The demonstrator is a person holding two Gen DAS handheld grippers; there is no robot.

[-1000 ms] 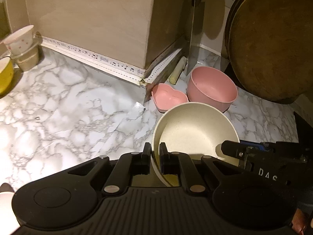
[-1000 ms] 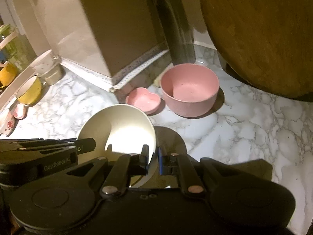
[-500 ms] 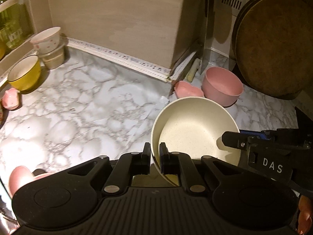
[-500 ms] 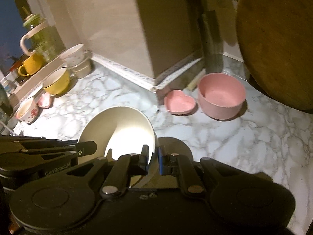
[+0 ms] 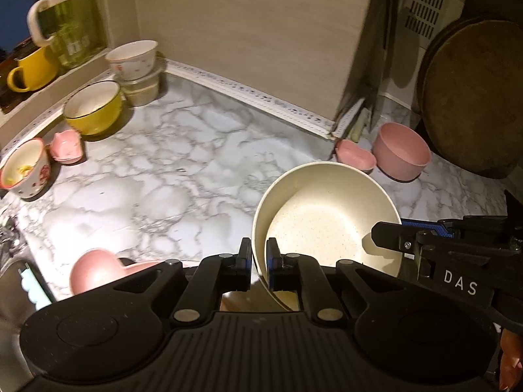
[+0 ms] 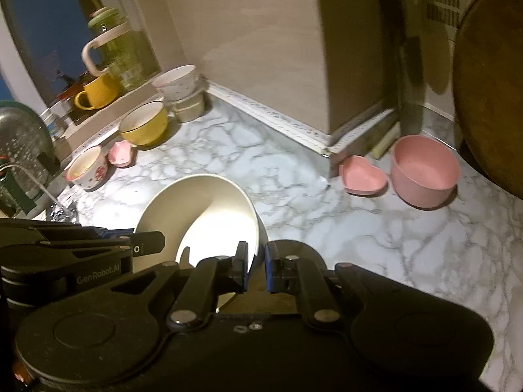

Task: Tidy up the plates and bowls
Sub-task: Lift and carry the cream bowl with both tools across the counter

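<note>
Each hand-held gripper, left and right, is clamped on the cream bowl's rim; bowls are still scattered on the bench.

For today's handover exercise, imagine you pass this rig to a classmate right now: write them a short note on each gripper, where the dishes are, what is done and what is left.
Left gripper: shut on the cream bowl, pinching its left rim.
Right gripper: shut on the same bowl's right rim. The bowl is tilted and held above the marble counter.
Back right: pink bowl beside the heart-shaped pink dish.
Back left: yellow bowl, floral bowl stacked on a tub, patterned cup, small pink dish.
Done: cream bowl picked up.
Left: set it down with its group; sort the rest.
</note>
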